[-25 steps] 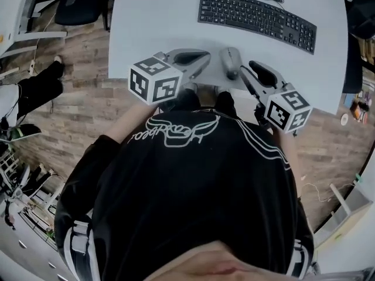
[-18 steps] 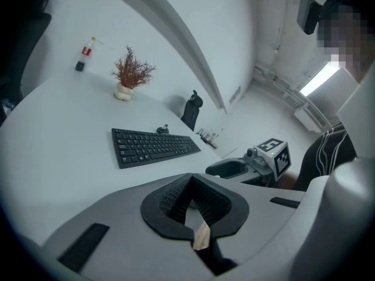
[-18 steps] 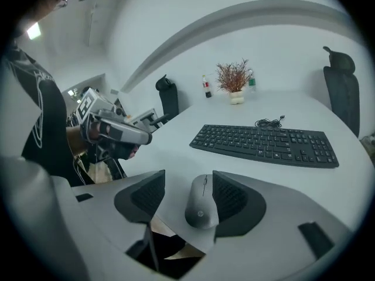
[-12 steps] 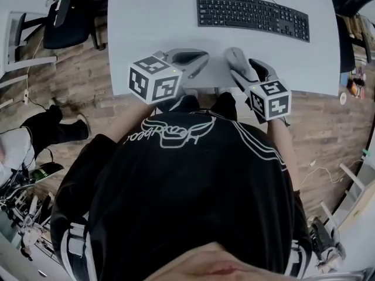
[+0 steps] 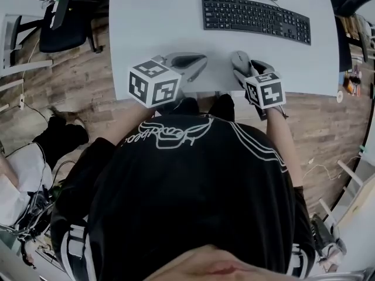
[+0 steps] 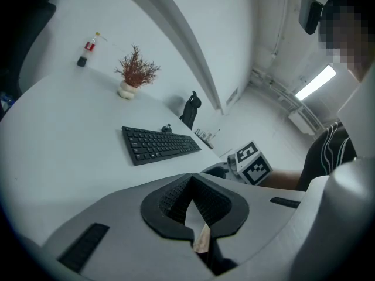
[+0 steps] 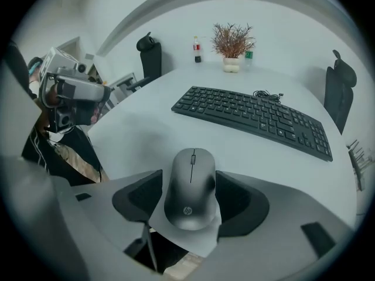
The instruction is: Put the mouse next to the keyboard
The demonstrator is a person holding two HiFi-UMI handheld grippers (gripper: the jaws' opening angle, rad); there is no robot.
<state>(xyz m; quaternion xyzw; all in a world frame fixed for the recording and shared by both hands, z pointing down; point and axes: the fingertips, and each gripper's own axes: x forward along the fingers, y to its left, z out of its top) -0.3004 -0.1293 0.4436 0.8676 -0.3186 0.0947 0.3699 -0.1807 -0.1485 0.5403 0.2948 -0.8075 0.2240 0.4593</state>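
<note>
The right gripper (image 7: 190,179), jaws having just been opening wide, straddles without gripping the mouse (image 7: 190,195) on the table (image 5: 152,22), keyboard (image 7: 252,119) well ahead; the left gripper (image 6: 191,183) hovers alongside, jaws together.

Matt grey plastic mouse (image 7: 190,187) on smooth white table (image 5: 153,28).
</note>
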